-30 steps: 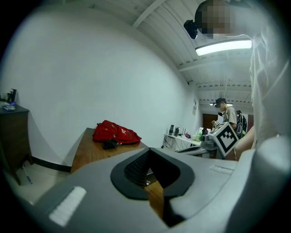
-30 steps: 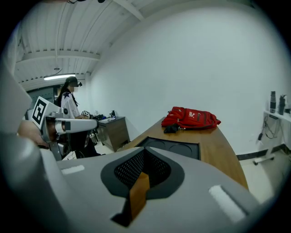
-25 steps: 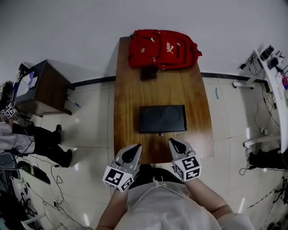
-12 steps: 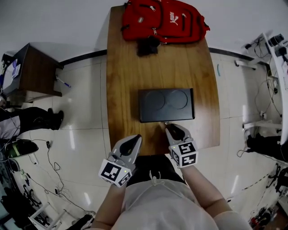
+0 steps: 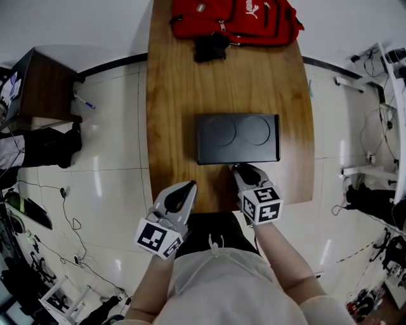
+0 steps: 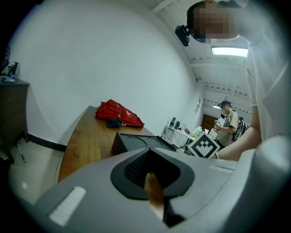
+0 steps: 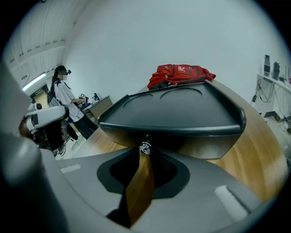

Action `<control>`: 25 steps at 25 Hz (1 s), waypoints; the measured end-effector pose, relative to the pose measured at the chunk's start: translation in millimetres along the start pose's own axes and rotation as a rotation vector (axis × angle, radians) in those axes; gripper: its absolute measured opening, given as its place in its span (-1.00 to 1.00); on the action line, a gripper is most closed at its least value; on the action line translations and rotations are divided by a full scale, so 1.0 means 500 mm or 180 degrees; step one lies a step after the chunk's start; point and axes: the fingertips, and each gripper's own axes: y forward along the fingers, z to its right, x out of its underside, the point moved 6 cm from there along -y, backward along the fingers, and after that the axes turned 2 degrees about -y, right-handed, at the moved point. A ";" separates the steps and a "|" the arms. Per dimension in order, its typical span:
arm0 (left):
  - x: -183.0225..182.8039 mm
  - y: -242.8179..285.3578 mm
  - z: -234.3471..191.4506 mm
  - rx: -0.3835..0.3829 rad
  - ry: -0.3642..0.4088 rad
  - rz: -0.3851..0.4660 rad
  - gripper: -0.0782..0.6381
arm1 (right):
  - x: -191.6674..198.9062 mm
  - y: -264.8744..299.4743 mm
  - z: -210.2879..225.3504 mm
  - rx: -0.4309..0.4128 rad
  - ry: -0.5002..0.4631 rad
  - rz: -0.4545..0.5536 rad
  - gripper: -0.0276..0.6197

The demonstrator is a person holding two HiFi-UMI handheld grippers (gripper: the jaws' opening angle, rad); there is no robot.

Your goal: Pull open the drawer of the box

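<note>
One box, one knob between parted, closing fingers of the right gripper; left gripper fingers together.

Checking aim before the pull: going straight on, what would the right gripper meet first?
The small metal knob on the front of the black box, right at the tips of the right gripper. Its jaws have just been opening; the knob seems just short of them.

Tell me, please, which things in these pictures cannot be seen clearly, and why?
- Drawer outline on the black box: right gripper view, front lies in shadow under the rim.
- Dark item beside the red backpack: head view, too small to identify.
- Side table: head view, partly cut off by the left edge.
</note>
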 end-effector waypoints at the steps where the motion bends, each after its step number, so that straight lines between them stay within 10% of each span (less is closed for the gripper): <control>1: -0.001 0.000 0.001 -0.0001 0.0005 0.0002 -0.76 | 0.000 0.000 0.000 0.0002 0.0000 -0.0018 -0.67; 25: 0.039 -0.021 0.077 0.0030 0.0015 0.0068 -0.76 | 0.100 -0.058 -0.036 -0.0152 -0.0044 -0.0237 -0.69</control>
